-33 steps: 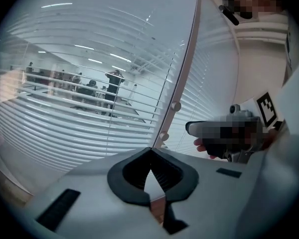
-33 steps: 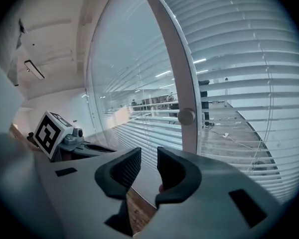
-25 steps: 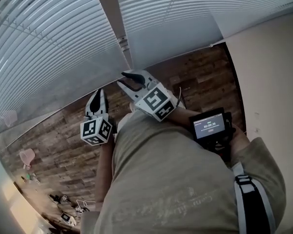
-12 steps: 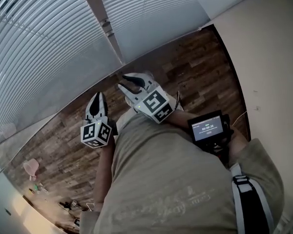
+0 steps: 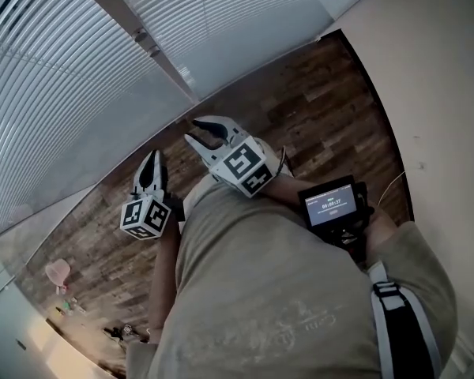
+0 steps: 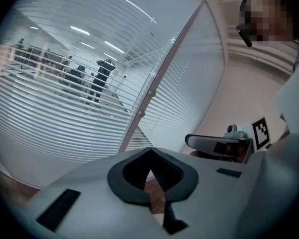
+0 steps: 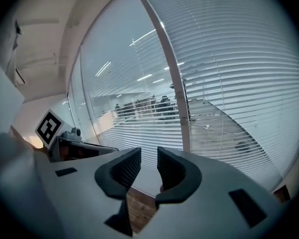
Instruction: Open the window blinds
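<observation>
Where blinds (image 5: 55, 77) hang, plank floor (image 5: 324, 109), beige wall (image 5: 438, 93)

- A dark brown wood-plank floor (image 5: 324, 109) runs diagonally from the lower left of the head view to the upper right.
- A small pink rounded object (image 5: 57, 272) lies on the planks at the lower left.
- Further down, near the bottom edge, sits a cluster of small dark and pale items (image 5: 114, 332), too small to identify.
</observation>
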A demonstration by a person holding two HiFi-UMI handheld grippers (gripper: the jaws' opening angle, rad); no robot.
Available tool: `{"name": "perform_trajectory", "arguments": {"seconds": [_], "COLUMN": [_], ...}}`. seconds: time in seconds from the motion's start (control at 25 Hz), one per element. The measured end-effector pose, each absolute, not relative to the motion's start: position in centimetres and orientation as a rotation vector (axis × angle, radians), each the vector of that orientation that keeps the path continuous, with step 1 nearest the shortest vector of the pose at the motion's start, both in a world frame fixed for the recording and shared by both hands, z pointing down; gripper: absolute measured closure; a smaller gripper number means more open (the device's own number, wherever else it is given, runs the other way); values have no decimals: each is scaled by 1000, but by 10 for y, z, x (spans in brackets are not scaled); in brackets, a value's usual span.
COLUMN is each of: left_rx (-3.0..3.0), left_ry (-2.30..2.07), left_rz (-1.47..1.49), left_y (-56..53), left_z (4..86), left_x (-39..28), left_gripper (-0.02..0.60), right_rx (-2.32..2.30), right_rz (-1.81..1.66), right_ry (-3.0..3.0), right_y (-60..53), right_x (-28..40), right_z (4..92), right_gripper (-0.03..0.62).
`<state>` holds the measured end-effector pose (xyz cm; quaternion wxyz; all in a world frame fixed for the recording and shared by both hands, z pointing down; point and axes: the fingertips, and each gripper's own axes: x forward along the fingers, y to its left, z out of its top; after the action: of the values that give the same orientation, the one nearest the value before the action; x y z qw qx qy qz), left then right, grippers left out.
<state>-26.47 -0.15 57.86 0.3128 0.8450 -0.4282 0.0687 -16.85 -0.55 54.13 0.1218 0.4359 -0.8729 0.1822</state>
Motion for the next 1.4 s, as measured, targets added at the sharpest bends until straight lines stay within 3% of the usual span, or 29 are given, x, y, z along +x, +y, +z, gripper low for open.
{"name": "perform_trajectory", "arguments": {"seconds": [0.36, 0.6, 1.4], "left_rx": [2307, 2331, 2184], "left_ry": [-1054, -1027, -1283], "left_rz": [190, 251, 126], "left_y": [58, 177, 281], "left_z": [551, 548, 574], "left_x": [-162, -55, -107], "left_gripper": [566, 566, 568], "right_rx": [1303, 1349, 1048], "right_rz": [501, 508, 517], "right_ry": [-2572, -2633, -2722], "right_y": [47, 155, 228], "right_x": [-78, 24, -20], "right_z": [514, 484, 508], "right_gripper": [505, 505, 505]}}
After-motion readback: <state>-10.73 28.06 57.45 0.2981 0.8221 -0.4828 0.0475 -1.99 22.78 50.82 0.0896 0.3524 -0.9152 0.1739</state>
